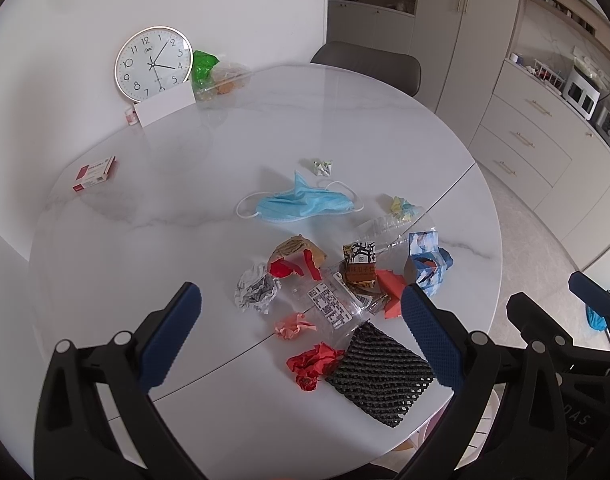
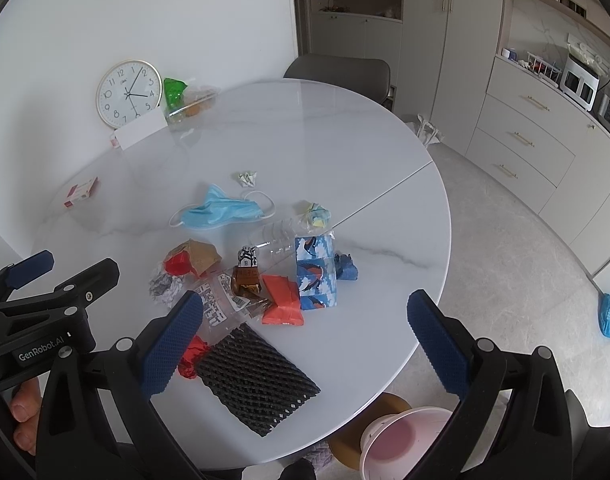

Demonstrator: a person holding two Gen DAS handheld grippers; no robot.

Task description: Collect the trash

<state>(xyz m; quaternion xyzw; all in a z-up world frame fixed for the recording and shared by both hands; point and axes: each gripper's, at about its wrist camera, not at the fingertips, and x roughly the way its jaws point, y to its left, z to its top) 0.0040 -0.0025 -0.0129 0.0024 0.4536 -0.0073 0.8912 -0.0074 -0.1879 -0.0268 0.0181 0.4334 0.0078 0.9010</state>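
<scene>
Trash lies on a round white table: a blue face mask, a black foam net, crumpled red paper, a pink scrap, a grey-white wrapper, a blue patterned carton and an orange pack. My left gripper is open and empty above the near pile. My right gripper is open and empty above the black net and the carton. A pink bin stands on the floor under the table edge.
A clock, a white card and a green bag stand at the table's far side. A red box lies at the left. A grey chair is behind the table. Cabinets line the right wall.
</scene>
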